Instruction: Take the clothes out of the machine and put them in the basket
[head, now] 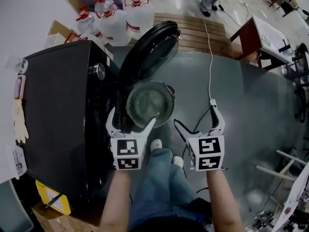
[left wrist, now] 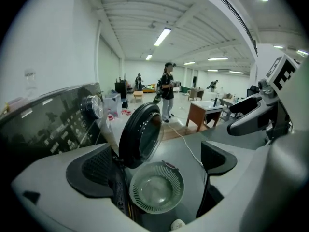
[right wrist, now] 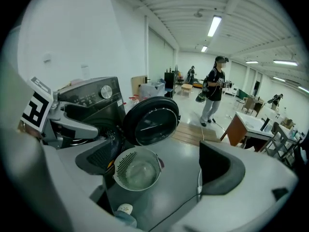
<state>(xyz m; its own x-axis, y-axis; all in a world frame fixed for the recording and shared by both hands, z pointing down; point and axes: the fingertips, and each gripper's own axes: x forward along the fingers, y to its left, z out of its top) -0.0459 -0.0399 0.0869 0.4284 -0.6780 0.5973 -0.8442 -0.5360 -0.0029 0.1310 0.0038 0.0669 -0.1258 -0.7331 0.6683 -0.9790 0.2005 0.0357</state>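
Hovering over empty basket (head: 149, 103) with left gripper (head: 131, 122) and right gripper (head: 200, 124) both gaping, holding nothing; seemingly pre-grab, so next reach into open machine (head: 63, 110) for clothes.

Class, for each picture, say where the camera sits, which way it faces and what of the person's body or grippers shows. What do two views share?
Head view: on the head, steeply down at washing machine, open door and basket; forearms, jeans, left gripper and right gripper show.
Left gripper view: on the left gripper, facing along its open jaws to the basket; right gripper at right.
Right gripper view: on the right gripper, along its open jaws to the basket; left gripper at left.
Shared: basket and door.
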